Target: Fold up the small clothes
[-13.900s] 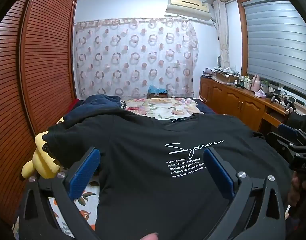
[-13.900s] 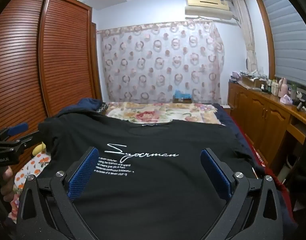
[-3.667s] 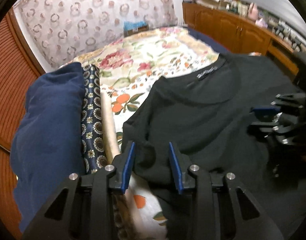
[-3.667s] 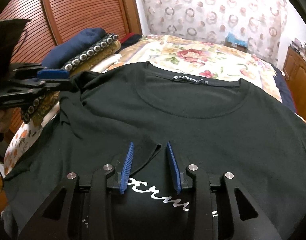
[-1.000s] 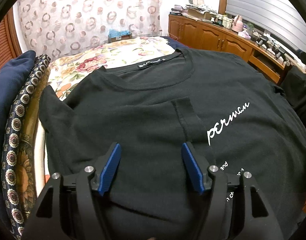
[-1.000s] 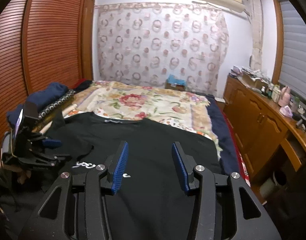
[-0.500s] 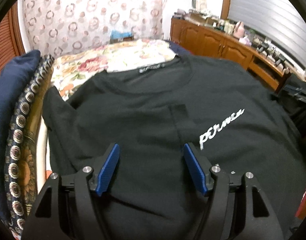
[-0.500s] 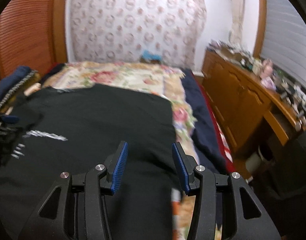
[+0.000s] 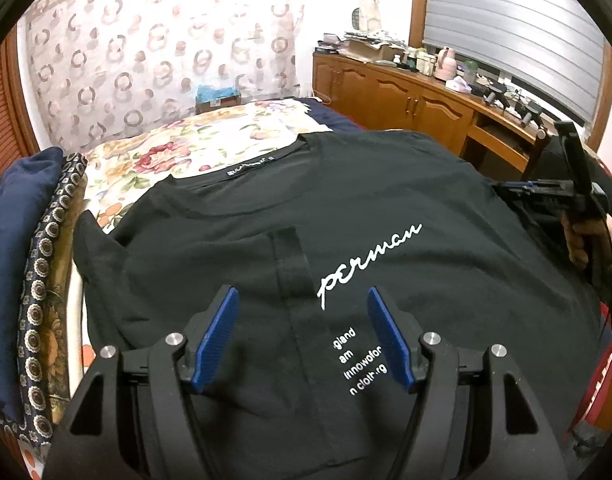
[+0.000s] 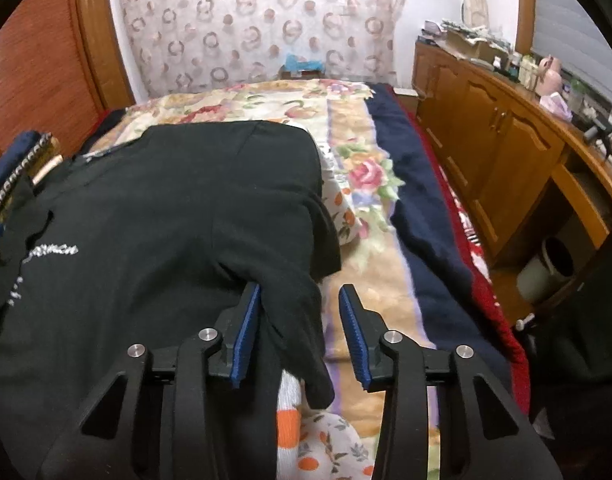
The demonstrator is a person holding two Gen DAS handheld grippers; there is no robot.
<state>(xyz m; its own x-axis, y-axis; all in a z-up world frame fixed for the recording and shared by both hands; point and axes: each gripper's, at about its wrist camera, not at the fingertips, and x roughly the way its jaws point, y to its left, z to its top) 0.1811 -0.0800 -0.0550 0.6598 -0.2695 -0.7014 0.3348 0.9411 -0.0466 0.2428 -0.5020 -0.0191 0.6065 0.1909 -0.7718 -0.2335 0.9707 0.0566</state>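
Black T-shirt spread on the bed, left sleeve folded in, both tongs parted.

The T-shirt (image 9: 386, 208) lies flat on the floral bedspread (image 10: 366, 184), its long axis running from the collar at the far end toward the camera. The left sleeve (image 9: 290, 264) lies folded over the chest and hides the start of the white lettering. The left tongs (image 9: 302, 336) hover above the chest, apart and empty. The right tongs (image 10: 300, 328), apart, straddle the right sleeve (image 10: 302, 320) at the shirt's edge, the left pad touching cloth; half a second ago they were over the bare shirt body farther from that edge.
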